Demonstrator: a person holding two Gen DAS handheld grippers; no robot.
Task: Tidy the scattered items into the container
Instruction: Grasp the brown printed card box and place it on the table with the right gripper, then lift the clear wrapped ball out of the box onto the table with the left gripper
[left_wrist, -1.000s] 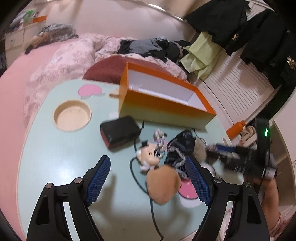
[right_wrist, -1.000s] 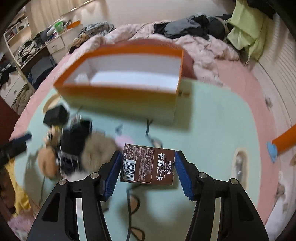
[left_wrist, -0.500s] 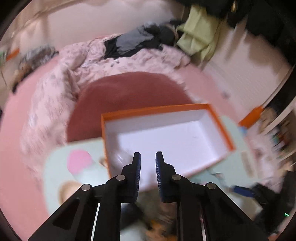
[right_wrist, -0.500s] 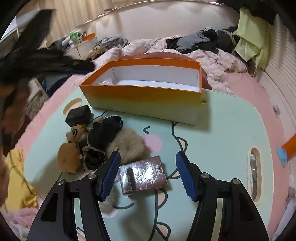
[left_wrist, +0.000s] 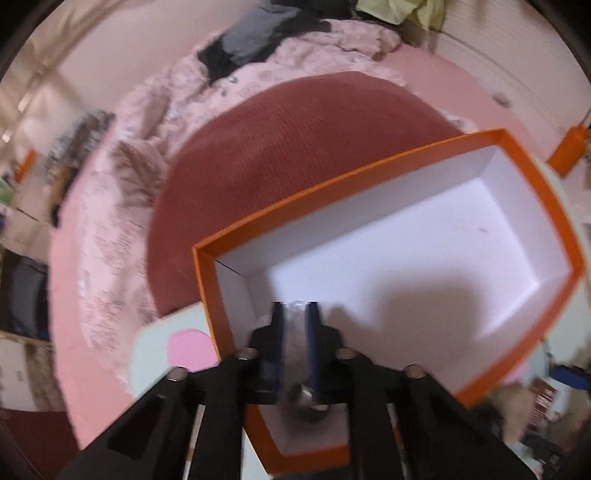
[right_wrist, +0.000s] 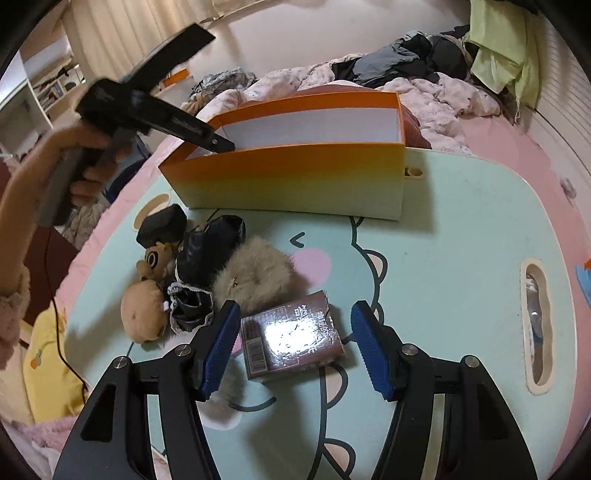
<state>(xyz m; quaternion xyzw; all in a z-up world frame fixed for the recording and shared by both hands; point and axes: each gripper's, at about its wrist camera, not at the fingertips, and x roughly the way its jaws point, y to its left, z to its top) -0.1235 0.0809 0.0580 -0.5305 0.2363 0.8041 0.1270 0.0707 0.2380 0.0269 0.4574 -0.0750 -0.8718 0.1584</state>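
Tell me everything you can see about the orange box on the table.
The orange box is a lidless rectangular carton, apparently cardboard. Its outer walls fade from orange at the rim to pale cream at the base; the inside is plain white. It sits upright at the far side of the mint-green table, ahead of the scattered items. The left wrist view shows bare white floor, though the left gripper, reaching in over one end, hides a part of it. The left wrist view shows no contact between the gripper and the box walls.
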